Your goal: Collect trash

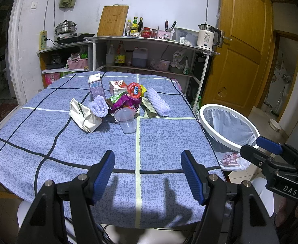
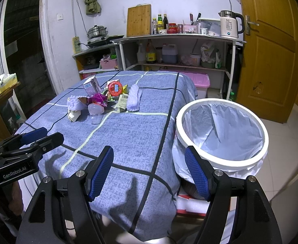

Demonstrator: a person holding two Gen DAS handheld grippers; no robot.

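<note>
Meanwhile, both claws agape, trash pile (image 1: 118,105) untouched.

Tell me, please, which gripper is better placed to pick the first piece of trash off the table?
Probably the left gripper: it is open and points straight at the trash pile across the table. The right gripper, also open, hangs over the table's edge beside the bin, better suited to drops.
</note>
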